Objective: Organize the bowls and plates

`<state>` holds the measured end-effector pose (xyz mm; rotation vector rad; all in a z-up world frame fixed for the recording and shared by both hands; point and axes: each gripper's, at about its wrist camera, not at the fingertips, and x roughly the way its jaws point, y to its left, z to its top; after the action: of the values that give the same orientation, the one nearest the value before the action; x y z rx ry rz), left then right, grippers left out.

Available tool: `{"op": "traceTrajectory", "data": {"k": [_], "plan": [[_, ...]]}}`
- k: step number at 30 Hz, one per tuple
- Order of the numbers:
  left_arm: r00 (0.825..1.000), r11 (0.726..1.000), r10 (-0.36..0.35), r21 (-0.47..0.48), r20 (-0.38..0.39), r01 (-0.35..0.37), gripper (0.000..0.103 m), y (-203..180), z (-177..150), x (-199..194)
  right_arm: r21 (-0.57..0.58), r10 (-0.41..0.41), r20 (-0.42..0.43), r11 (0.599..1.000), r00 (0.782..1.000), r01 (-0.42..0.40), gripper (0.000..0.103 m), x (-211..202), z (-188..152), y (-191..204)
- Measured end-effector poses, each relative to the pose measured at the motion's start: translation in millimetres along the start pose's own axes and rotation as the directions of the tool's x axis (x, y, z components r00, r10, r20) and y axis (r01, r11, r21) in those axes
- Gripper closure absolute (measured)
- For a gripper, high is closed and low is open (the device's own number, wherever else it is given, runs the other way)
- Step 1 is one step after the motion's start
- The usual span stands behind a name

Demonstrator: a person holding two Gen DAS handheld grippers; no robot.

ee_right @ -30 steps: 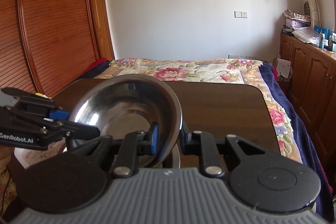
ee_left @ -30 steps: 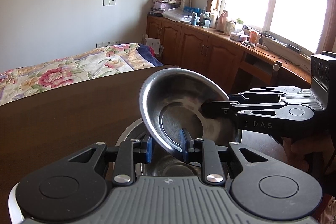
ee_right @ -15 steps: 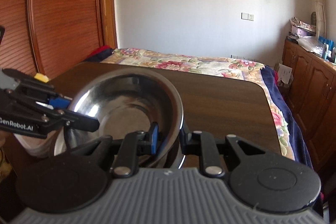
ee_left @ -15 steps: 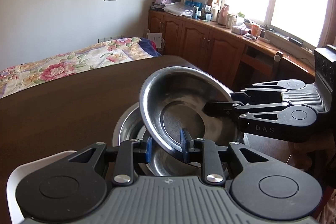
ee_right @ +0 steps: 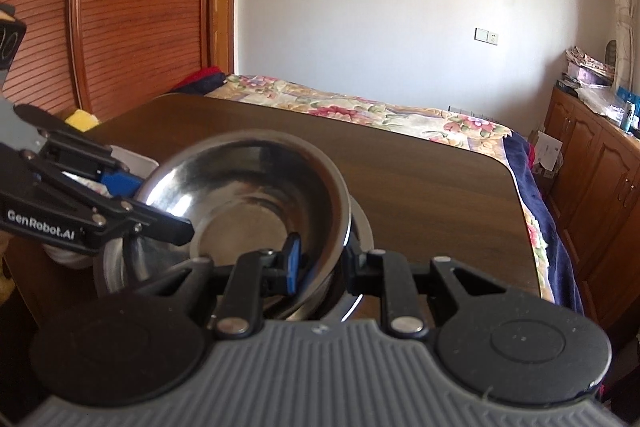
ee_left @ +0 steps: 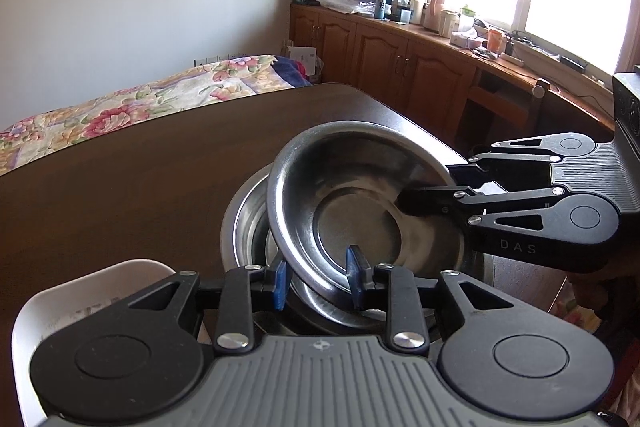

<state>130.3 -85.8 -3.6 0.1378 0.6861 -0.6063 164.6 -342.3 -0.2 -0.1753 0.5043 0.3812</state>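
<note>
With both grippers on one dish, I see my left gripper straddling the near rim of the upper steel bowl, one blue pad inside the wall and one outside; they look clamped on it, though the outer pad's contact is partly hidden. My right gripper is closed across the opposite rim of that bowl, its inner pad against the inside wall. The upper steel bowl sits tilted inside a larger steel bowl, which rests on the dark wooden table. Just beside the larger bowl, toward my left gripper, is a white dish. Beyond the table lie a floral bedspread and wooden cabinets under the window.
</note>
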Motion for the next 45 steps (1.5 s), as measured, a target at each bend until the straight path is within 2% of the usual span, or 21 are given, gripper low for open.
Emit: {"op": "traceTrajectory", "data": {"k": [8, 14, 16, 20, 22, 25, 28, 30, 35, 41, 45], "plan": [[1.000, 1.000, 0.008, -0.028, 0.021, -0.007, 0.066, 2.6, -2.2, -6.5, 0.014, 0.003, 0.007, 1.000, 1.000, -0.003, 0.078, 3.4, -4.0, 1.5], [0.999, 0.999, 0.026, -0.030, 0.042, -0.025, 0.057, 0.7, -3.8, -10.0, 0.014, -0.023, 0.053, 1.000, 0.998, 0.023, 0.073, 1.0, -8.5, 5.4], [0.997, 0.999, 0.035, -0.029, 0.065, -0.033, 0.048, -1.0, -4.3, -13.9, 0.043, -0.029, 0.084, 0.999, 0.996, 0.026, 0.073, -2.6, -10.2, 2.7], [0.989, 0.998, 0.064, -0.036, 0.137, -0.059, 0.039, -0.5, -3.5, -23.6, 0.105, -0.063, 0.158, 0.993, 0.985, 0.046, 0.072, -11.6, -16.3, -1.4], [0.979, 0.995, 0.093, -0.038, 0.180, -0.087, 0.026, -1.3, -3.4, -28.1, 0.134, -0.091, 0.188, 0.989, 0.978, 0.066, 0.071, -14.2, -20.2, -2.3], [0.967, 0.993, 0.115, -0.054, 0.227, -0.105, 0.011, 1.2, -6.1, -32.5, 0.190, -0.100, 0.208, 0.980, 0.973, 0.060, 0.062, -14.3, -28.8, -6.9], [0.959, 0.988, 0.150, -0.076, 0.239, -0.136, 0.004, 3.4, -12.3, -32.7, 0.219, -0.113, 0.212, 0.974, 0.971, 0.065, 0.062, -13.1, -36.9, -9.2], [0.956, 0.985, 0.162, -0.099, 0.243, -0.142, 0.003, 4.7, -16.8, -33.0, 0.239, -0.119, 0.216, 0.969, 0.969, 0.066, 0.054, -12.1, -41.1, -11.0], [0.945, 0.976, 0.200, -0.142, 0.257, -0.168, 0.004, 6.5, -30.9, -33.7, 0.262, -0.141, 0.227, 0.962, 0.964, 0.079, 0.048, -11.4, -49.5, -11.1], [0.951, 0.975, 0.192, -0.153, 0.242, -0.158, 0.014, -1.7, -43.2, -31.1, 0.269, -0.122, 0.239, 0.962, 0.963, 0.055, 0.043, -12.9, -53.7, -12.2], [0.959, 0.978, 0.172, -0.157, 0.225, -0.138, 0.026, -1.4, -46.3, -27.1, 0.272, -0.125, 0.233, 0.961, 0.964, 0.058, 0.041, -7.8, -51.4, -13.2]]}}
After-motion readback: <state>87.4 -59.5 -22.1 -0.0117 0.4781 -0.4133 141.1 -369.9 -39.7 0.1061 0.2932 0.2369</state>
